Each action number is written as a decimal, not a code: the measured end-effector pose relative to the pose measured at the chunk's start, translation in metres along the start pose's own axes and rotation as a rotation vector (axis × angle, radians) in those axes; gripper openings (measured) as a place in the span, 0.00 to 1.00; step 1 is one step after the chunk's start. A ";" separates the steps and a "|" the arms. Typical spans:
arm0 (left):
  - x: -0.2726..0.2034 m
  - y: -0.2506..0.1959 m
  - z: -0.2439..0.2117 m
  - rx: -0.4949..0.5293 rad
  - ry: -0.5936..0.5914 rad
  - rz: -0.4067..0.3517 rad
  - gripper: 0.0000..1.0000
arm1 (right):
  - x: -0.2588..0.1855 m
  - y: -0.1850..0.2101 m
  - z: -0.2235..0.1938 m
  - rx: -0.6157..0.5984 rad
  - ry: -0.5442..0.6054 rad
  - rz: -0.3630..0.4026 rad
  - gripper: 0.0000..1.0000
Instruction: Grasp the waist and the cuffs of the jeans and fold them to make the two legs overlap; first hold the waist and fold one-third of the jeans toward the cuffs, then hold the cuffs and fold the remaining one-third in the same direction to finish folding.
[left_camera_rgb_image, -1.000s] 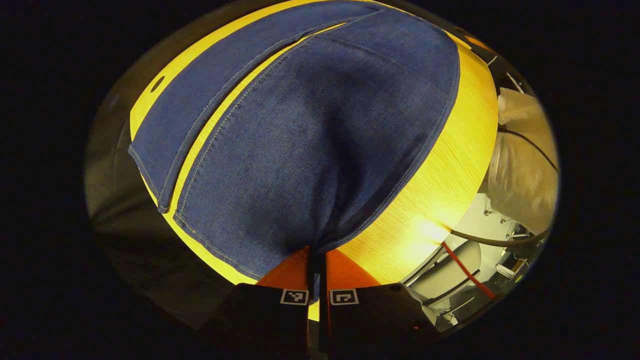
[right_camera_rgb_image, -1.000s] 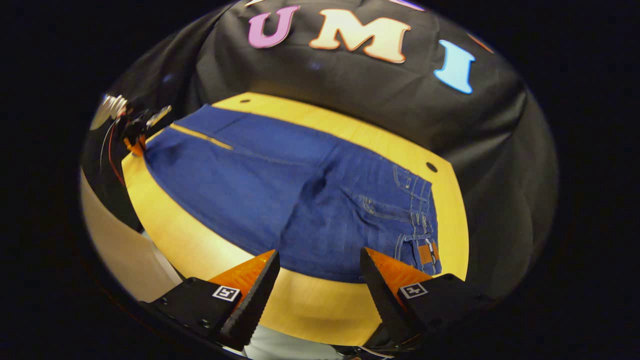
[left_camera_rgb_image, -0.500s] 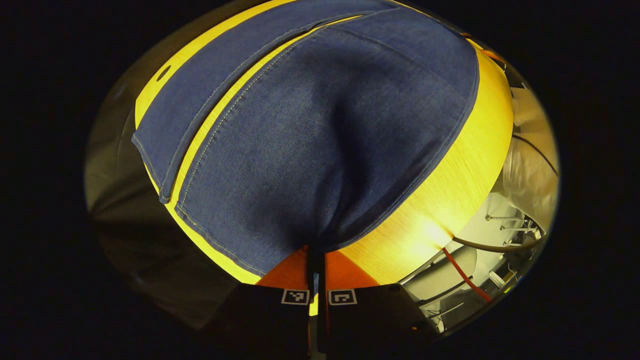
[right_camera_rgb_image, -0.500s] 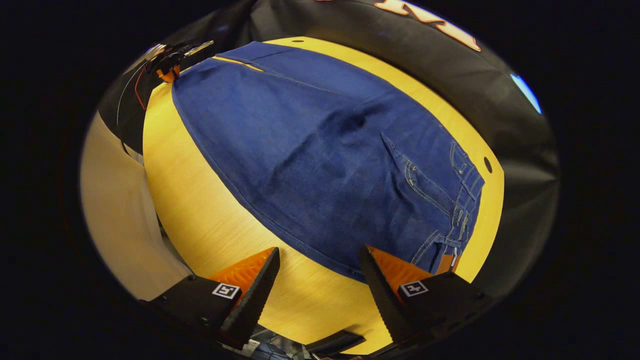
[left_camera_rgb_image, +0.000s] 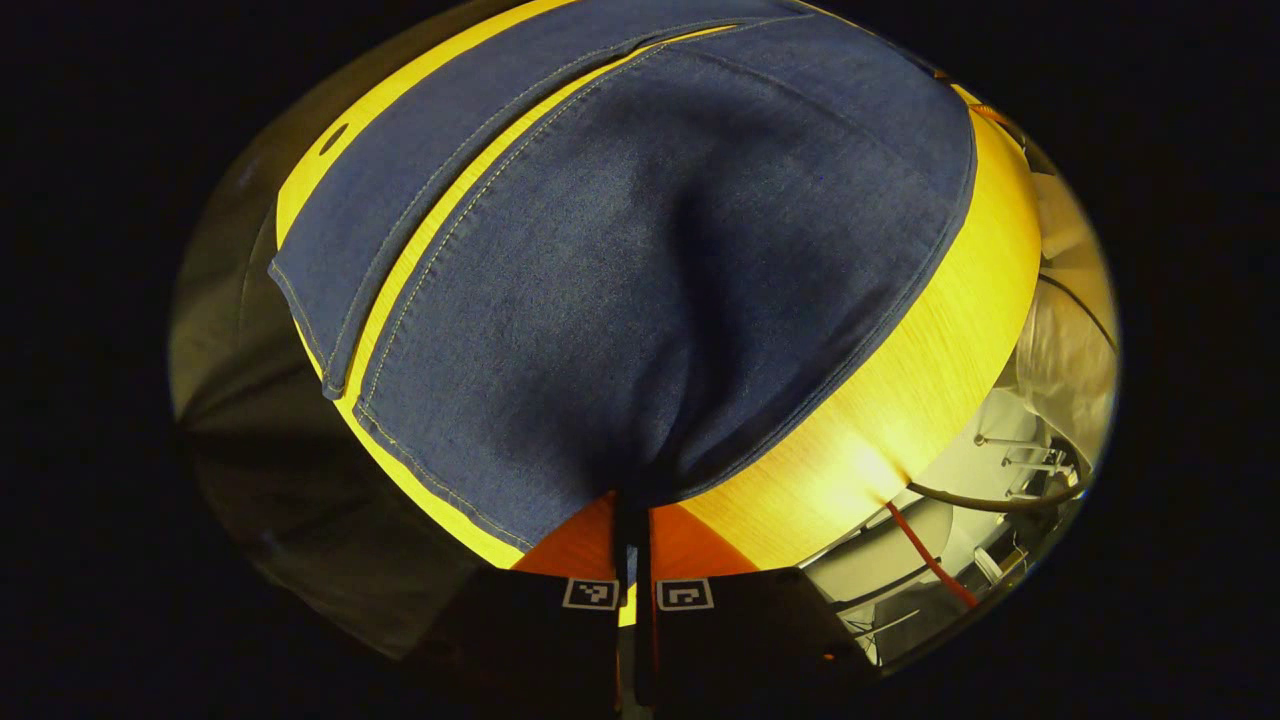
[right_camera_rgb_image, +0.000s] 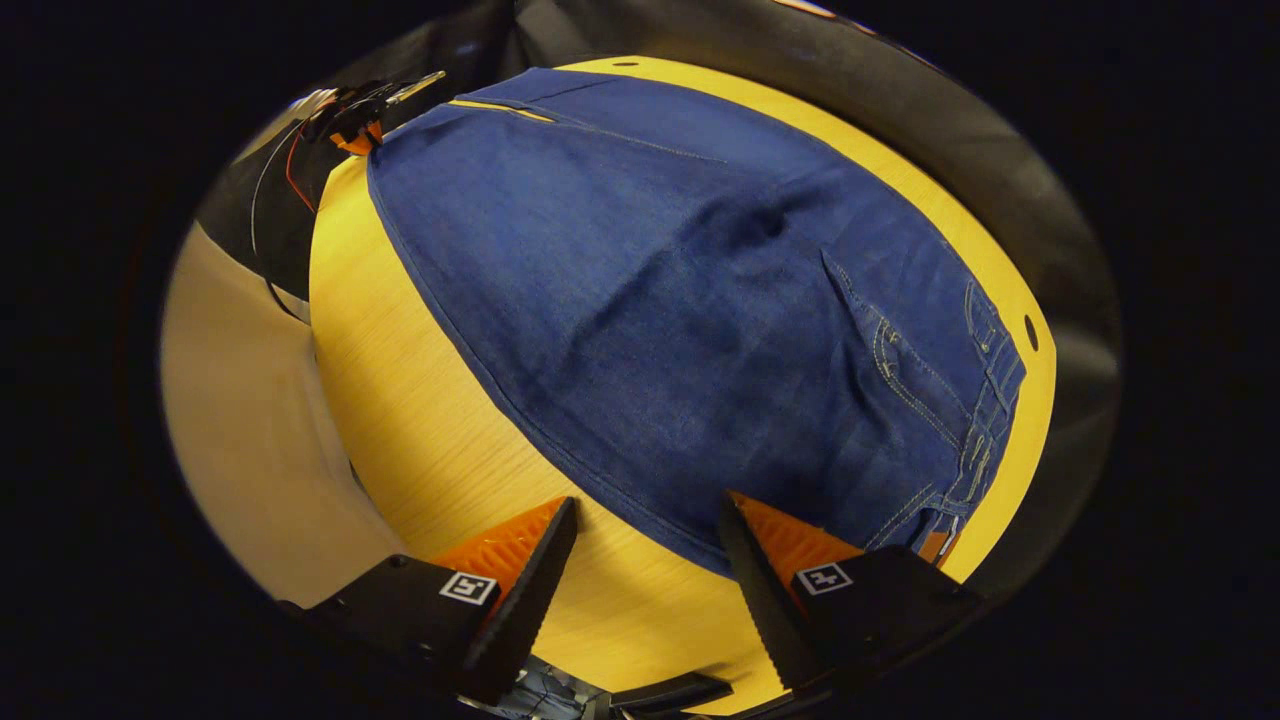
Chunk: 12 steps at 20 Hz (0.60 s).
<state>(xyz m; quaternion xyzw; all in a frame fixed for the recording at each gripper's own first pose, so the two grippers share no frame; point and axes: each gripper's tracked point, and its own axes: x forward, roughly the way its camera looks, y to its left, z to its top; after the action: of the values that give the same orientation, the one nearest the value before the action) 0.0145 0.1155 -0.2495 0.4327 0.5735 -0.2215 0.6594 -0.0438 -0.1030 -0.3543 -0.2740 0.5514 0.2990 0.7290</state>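
Yellow wooden table (right_camera_rgb_image: 400, 400), round hole (left_camera_rgb_image: 333, 138) near edge; red cable (left_camera_rgb_image: 930, 565) beyond table

Jeans (right_camera_rgb_image: 680, 300): dark blue denim, pale tan stitching on seams and pockets; small orange-brown patch at waist (right_camera_rgb_image: 935, 545), likely label. Worktop (right_camera_rgb_image: 400, 400): yellow wood grain, dark round holes. Right tongs (right_camera_rgb_image: 645, 560): orange fingers, black serrated pads, black-white square markers. Left tongs (left_camera_rgb_image: 634, 530): same orange and black.

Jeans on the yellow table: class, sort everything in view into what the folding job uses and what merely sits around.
Belongs to the job:
- jeans
- left hand-held gripper, shut on the cuff
- right hand-held gripper, open near the waist

Just lying about:
- yellow table (work surface)
- cables beyond its edge
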 end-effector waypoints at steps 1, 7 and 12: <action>0.000 0.000 -0.001 0.001 0.002 0.001 0.00 | 0.000 0.000 0.000 -0.006 0.004 0.000 0.93; -0.001 -0.001 -0.001 0.012 0.024 -0.001 0.00 | -0.001 -0.013 0.007 0.040 -0.004 -0.035 0.54; -0.001 -0.002 -0.001 0.004 0.016 -0.002 0.00 | 0.000 -0.019 0.012 0.081 -0.077 -0.082 0.14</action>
<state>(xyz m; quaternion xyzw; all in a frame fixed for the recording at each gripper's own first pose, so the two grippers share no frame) 0.0124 0.1147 -0.2496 0.4351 0.5787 -0.2200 0.6538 -0.0218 -0.1070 -0.3501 -0.2549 0.5230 0.2564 0.7718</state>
